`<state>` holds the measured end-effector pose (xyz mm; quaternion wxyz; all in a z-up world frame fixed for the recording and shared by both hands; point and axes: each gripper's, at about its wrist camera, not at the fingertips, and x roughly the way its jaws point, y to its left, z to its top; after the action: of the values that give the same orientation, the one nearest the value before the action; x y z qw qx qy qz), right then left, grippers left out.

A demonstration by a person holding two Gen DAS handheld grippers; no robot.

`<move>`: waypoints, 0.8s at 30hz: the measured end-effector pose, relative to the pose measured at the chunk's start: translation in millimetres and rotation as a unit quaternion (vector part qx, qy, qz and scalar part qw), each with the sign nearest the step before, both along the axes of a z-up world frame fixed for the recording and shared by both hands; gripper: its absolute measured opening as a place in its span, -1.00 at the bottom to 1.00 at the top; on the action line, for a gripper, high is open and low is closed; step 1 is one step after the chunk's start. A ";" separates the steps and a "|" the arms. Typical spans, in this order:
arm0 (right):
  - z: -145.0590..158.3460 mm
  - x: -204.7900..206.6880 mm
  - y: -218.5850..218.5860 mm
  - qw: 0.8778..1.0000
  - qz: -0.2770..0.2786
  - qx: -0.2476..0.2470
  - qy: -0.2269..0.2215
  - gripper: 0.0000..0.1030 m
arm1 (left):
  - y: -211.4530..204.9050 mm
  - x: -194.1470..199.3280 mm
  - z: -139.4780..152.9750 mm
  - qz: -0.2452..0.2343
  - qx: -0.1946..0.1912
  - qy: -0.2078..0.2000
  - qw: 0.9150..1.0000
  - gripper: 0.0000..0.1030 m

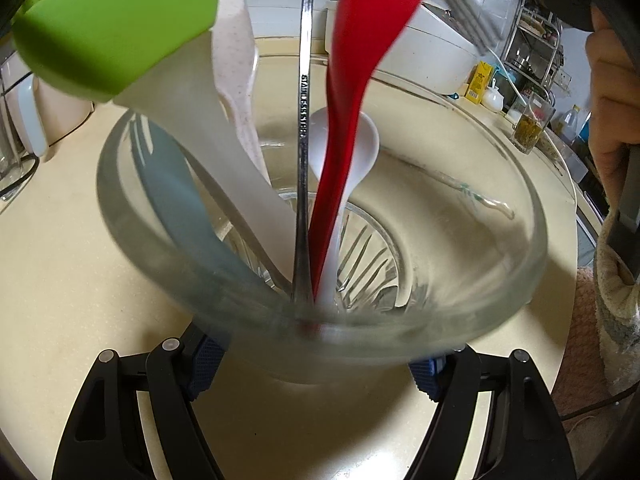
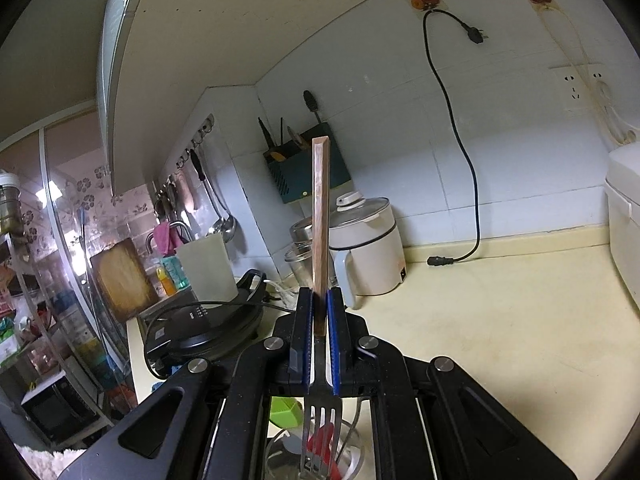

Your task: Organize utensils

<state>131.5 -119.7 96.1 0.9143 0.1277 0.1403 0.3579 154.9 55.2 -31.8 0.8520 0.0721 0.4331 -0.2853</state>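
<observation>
Right gripper jaws pinch one fork above the glass jar on the bench — left gripper jaws clamp that jar. Inside — five utensils.

Cream countertop ahead of right gripper; white tiled wall beyond, wall socket upper right.

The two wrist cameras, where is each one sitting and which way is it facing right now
Left wrist: on the left gripper, angled down into the glass jar it clamps; a hand shows.
Right wrist: on the right gripper, facing the kitchen wall, shut on the fork.
Shared: jar, fork tines, red utensil.
</observation>
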 end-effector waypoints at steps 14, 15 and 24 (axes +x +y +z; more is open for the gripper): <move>17.8 -25.4 -32.3 0.999 -0.007 0.040 -0.030 -0.85 | -7.6 -1.7 -0.8 0.000 0.016 -0.006 1.000 0.55; 16.9 -25.5 -31.9 0.999 -0.007 0.041 -0.029 -0.85 | -9.0 -1.1 -1.0 0.000 0.016 -0.006 1.000 0.55; 9.8 -25.3 -20.2 0.999 -0.002 0.031 -0.019 -0.85 | -9.1 -0.7 -1.6 0.000 0.017 -0.006 1.000 0.55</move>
<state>106.2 -139.9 105.9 0.9130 0.1495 0.1116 0.3627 154.2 46.1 -33.4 0.8534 0.0882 0.4324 -0.2774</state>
